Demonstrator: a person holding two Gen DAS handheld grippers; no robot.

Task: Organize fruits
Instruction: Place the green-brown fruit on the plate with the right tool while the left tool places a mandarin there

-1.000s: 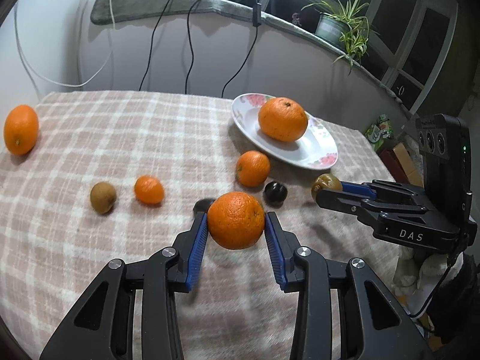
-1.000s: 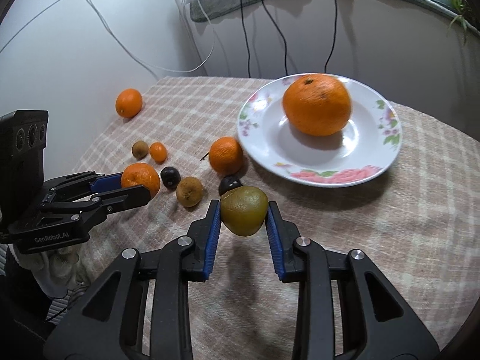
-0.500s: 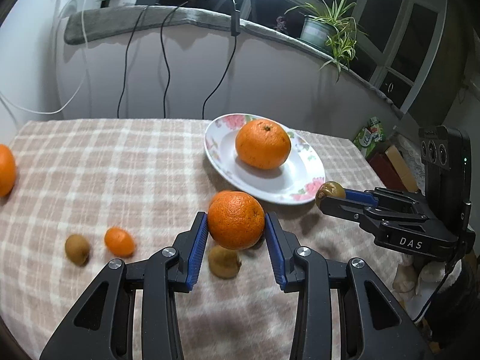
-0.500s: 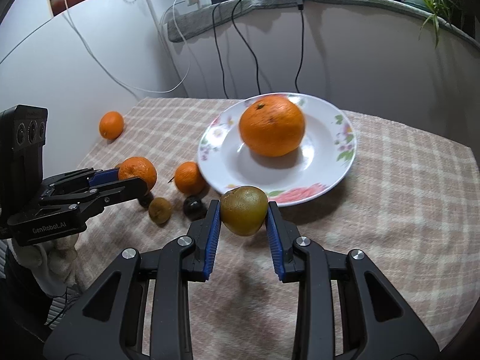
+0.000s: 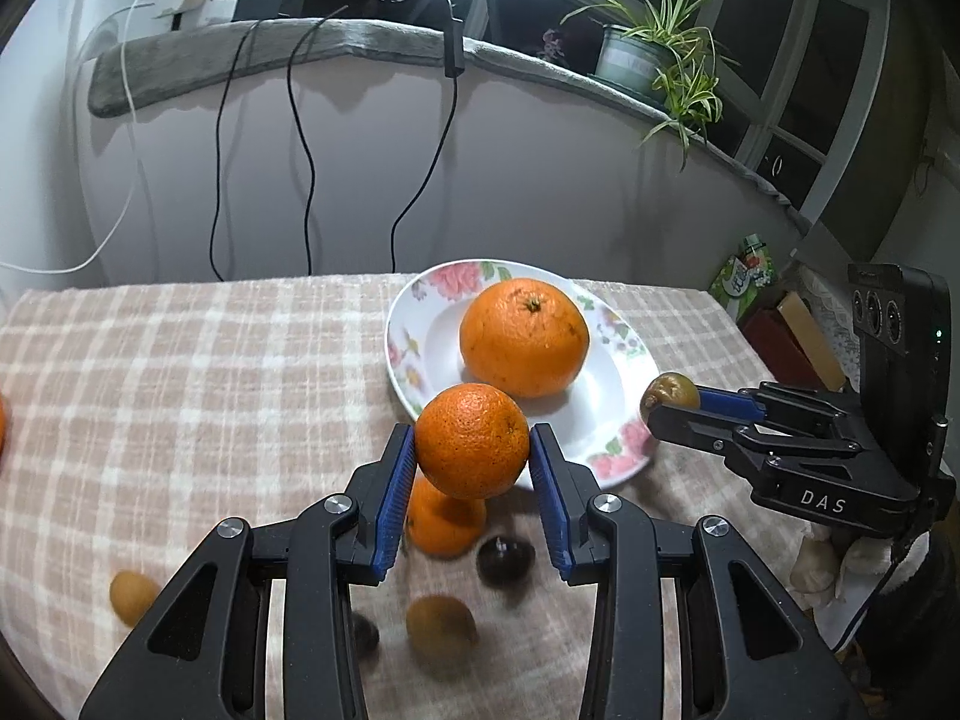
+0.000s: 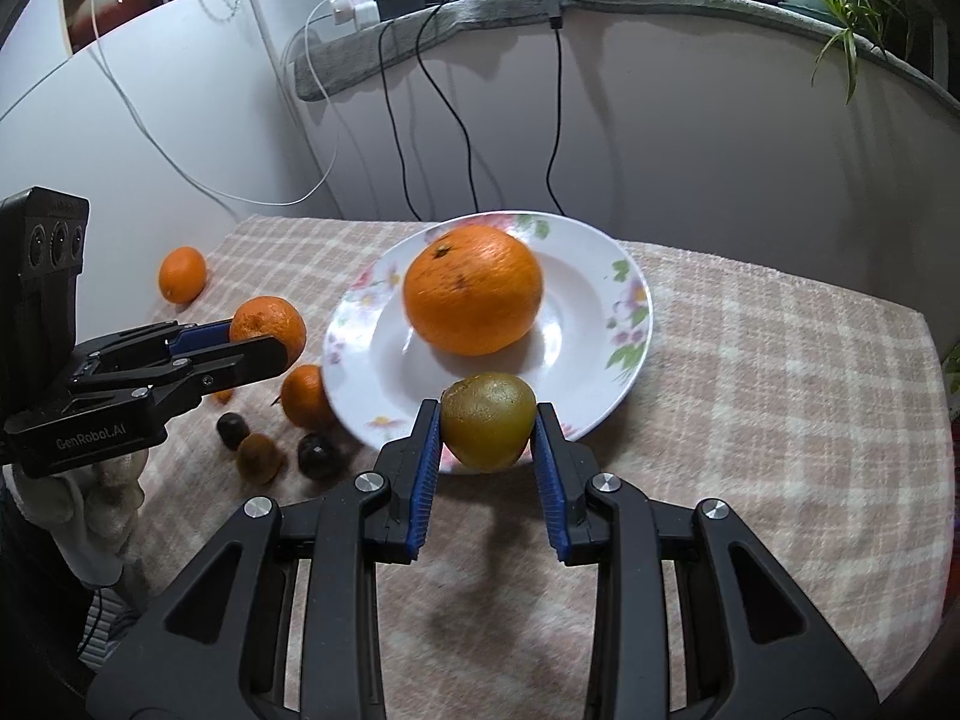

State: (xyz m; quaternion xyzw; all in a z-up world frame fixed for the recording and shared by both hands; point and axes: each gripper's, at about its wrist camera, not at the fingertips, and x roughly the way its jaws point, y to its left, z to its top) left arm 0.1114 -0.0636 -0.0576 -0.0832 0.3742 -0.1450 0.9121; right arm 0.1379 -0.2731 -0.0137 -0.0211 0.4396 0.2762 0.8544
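My left gripper (image 5: 472,462) is shut on a small orange (image 5: 472,441), held in the air just in front of the near rim of the flowered white plate (image 5: 606,420). A big orange (image 5: 523,336) lies on that plate. My right gripper (image 6: 486,438) is shut on a green-brown kiwi (image 6: 487,422), hanging over the plate's (image 6: 600,324) near rim, in front of the big orange (image 6: 473,289). Each gripper shows in the other's view: the right gripper (image 5: 669,399) with the kiwi (image 5: 670,391), the left gripper (image 6: 264,342) with the small orange (image 6: 269,324).
On the checked cloth (image 5: 180,390) lie another orange (image 5: 441,519), a kiwi (image 5: 441,627), two dark fruits (image 5: 504,558) and a small orange fruit (image 5: 133,597). A far orange (image 6: 182,274) sits at the left. Cables hang down the back wall (image 5: 540,192); a potted plant (image 5: 654,60) stands on the ledge.
Both grippers have moved toward the plate with their fruits still held. The plate and big orange now look nearer; the loose fruits have slid down under the left gripper.
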